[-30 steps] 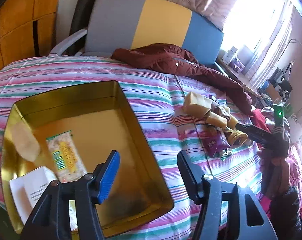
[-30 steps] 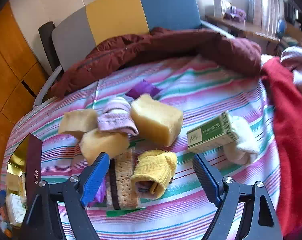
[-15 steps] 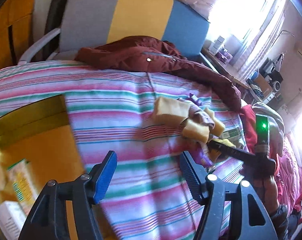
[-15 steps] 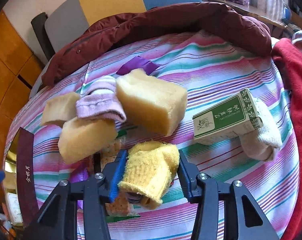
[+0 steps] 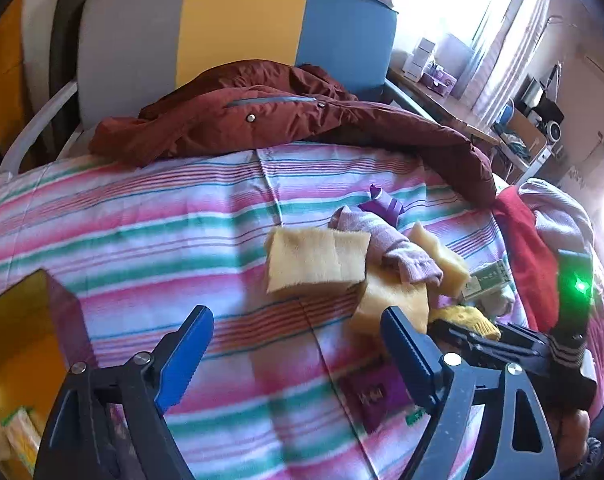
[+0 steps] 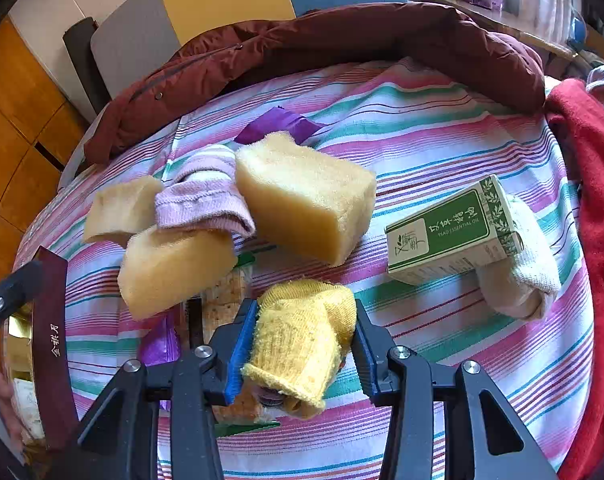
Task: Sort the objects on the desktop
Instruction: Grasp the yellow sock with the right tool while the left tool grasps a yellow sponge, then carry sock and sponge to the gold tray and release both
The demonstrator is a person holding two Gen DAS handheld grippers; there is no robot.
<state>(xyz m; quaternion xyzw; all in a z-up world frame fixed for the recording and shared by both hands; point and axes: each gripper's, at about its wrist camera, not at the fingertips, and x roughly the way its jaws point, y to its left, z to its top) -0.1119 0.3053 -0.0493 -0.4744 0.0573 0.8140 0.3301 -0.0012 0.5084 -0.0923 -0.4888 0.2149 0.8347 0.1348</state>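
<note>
Two grippers share the work. The right gripper [image 6: 304,346] is closed firmly on the yellow cloth roll [image 6: 302,340], which lies on the striped surface [image 6: 442,128] in front of the sponges [image 6: 306,196]. The left gripper [image 5: 297,348] has just been opening wide, with nothing between its jaws. The grasp looks done; next comes a lift and a carry to the gold tin [image 5: 17,320].
</note>
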